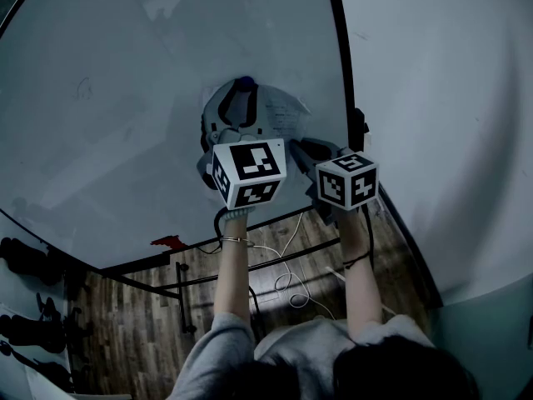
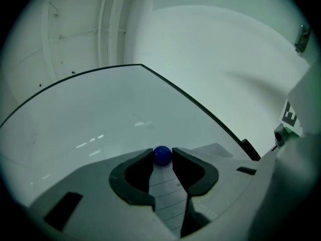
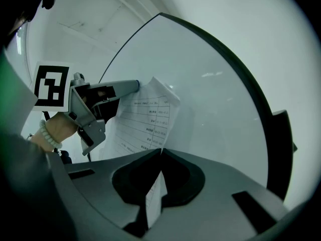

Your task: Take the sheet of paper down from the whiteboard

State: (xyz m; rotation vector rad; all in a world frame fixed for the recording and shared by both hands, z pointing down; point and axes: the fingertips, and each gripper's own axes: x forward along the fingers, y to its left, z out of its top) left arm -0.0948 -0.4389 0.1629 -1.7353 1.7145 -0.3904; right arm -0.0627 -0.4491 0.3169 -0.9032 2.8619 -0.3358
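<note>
Status: the left hand-held gripper (image 2: 162, 151) is pinching the blue magnet (image 2: 161, 157). Both tips sit on the ball, one each side. The right hand-held gripper (image 3: 160, 151) is pressed together on the bottom edge of the sheet of paper (image 3: 150, 115), and the paper runs straight through the closed jaws.

Sheet location: on the whiteboard (image 3: 215, 94), centre of the head view, just above the two marker cubes. Its top edge is under the magnet. In the right gripper view it climbs from my jaws at bottom centre up and slightly left to the left hand-held gripper's tip. So the long axis runs magnet to right jaws, with one gripper at each end.

The lower part looks bowed off the board, and there's a shadow on the board to its right. My read is that the magnet is the only thing pinning it.

Key relation: the magnet sits dead ahead of the left jaws, and the left hand is the nearer one to it. The right hand owns the free end.

Likely next: pull the magnet straight off the board with the left. The right carries the sheet away. Risk: the sheet tears or slips if the right pulls before the magnet clears.
</note>
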